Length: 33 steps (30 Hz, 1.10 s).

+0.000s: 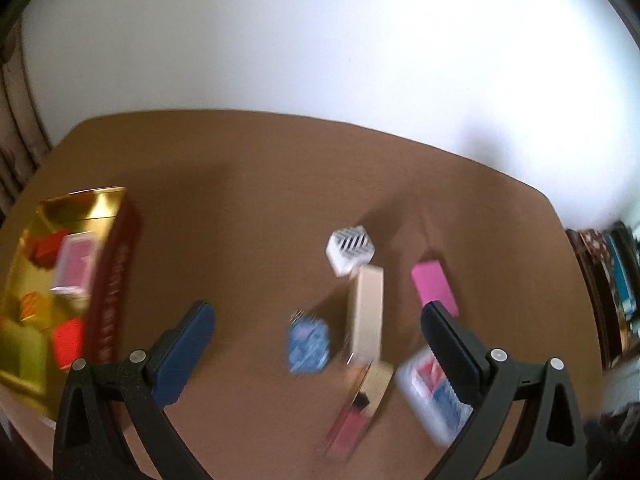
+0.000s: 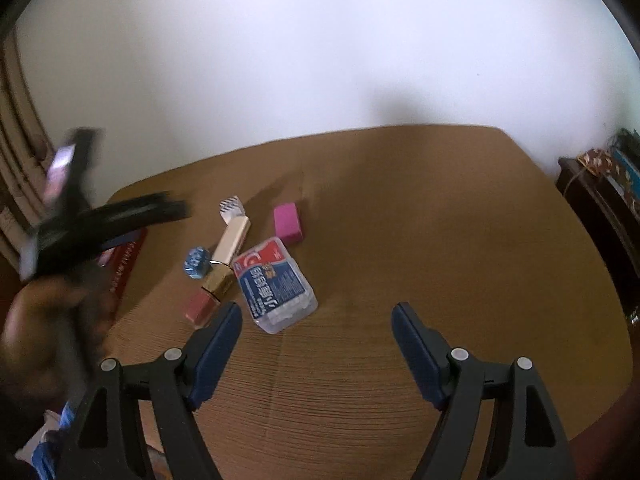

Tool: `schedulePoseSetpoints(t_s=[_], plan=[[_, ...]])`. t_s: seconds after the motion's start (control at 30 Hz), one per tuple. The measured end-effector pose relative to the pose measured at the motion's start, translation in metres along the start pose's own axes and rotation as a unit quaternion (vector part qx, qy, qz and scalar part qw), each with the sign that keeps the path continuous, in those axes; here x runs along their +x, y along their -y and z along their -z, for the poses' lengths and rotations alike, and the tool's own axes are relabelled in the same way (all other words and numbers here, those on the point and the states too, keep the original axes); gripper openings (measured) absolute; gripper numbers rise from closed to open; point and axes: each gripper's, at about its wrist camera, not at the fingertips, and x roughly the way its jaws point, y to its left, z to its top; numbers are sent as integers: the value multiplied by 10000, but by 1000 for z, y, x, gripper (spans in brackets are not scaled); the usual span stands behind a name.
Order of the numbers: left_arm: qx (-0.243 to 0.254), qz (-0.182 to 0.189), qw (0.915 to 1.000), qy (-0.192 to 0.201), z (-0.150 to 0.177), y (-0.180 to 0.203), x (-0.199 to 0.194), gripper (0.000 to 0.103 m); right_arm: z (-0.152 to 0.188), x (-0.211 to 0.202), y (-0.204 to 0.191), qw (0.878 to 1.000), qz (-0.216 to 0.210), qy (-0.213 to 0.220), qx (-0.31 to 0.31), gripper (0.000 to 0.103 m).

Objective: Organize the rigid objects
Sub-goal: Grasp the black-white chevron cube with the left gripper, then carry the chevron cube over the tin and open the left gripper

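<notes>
Several pieces already lie in the gold box (image 1: 76,208) at the left wrist view's edge; the left hand-held gripper (image 1: 316,320) gapes wide and empty above the blue cube (image 1: 308,346), cream box (image 1: 368,312) and pink block (image 1: 434,286). From the right wrist view, the right hand-held gripper (image 2: 316,322) also stands wide and empty near the clear case (image 2: 276,284) on the desk (image 2: 440,220), so roughly half remains.

The left tool (image 1: 318,316) is hovering with its blue pads spread wide and nothing between them, above a brown counter (image 1: 248,184). Lying below it are a blue wrapped cube (image 1: 308,345), a cream box (image 1: 367,312), a striped white cube (image 1: 350,249), a pink block (image 1: 434,289), a lip gloss tube (image 1: 352,420) and a clear blue-labelled case (image 1: 432,394), all blurred. At the left, a gold-lined red box (image 1: 116,280) is holding a pink card pack (image 1: 76,266) and red and green pieces.
</notes>
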Motion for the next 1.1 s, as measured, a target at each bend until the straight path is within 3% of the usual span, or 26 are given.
schedulePoseSetpoints(t_s=[0.13,0.33,0.47,0.5,0.53,0.63,0.8,1.1], plan=[[-204,-106,9994,-275,-20,15,44,98,-4,-3,7,9999,-56,-39,114,80],[-345,-407,9966,-627,-32,29,100,79,-4,2,19,9987,-298,-137,396,80],[-426,-606,9934,-871,-35,33,126,55,-5,0,19,9981,-393,-165,437,80],[-445,-725,9925,-875,-35,33,127,36,-5,0,19,9980,-420,-168,443,80],[-418,-735,9931,-816,-36,34,127,26,-5,0,18,9979,-437,-168,445,80],[-368,-597,9940,-845,-41,33,122,26,-5,2,16,9977,-480,-186,436,80],[-90,-552,9973,-477,-52,35,88,26,-3,7,9,9975,-524,-258,396,80],[456,-633,9967,208,-60,26,-9,26,0,5,-3,9983,-479,-255,235,80]])
